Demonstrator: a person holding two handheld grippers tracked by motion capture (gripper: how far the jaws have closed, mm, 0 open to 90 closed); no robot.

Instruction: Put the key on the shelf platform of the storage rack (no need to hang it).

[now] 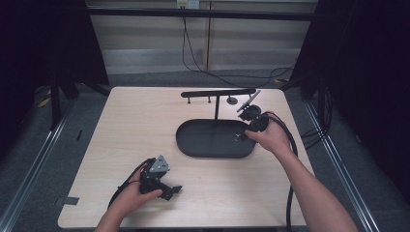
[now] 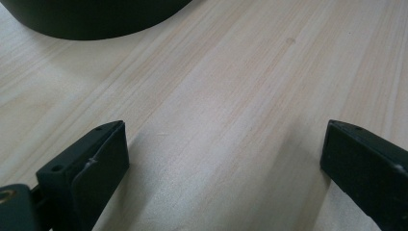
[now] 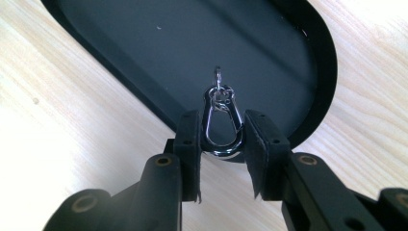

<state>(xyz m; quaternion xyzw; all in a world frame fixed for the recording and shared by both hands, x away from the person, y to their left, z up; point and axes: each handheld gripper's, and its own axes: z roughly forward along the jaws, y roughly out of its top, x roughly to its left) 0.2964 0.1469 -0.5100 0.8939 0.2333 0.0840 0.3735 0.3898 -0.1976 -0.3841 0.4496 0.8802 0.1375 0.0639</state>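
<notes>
Right gripper (image 3: 221, 137) fingers (image 3: 188, 137) clamp the metal clasp (image 3: 220, 122) between both pads.

One wooden desk (image 1: 145, 125) is carrying everything in the high view. One black oval tray (image 1: 193, 145) is sitting on it, and one T-shaped stand (image 1: 216, 94) is rising from that tray, with one crossbar on top. One silver clasp (image 3: 220, 122) is showing in the right gripper view, caught between the pads of the right tool (image 3: 221, 139). Two tools are appearing in all: the right tool over the tray's end, and the left tool (image 1: 167, 186), lying low on the desk. Two forearms are reaching in. Two cables are trailing down the far wall.
</notes>
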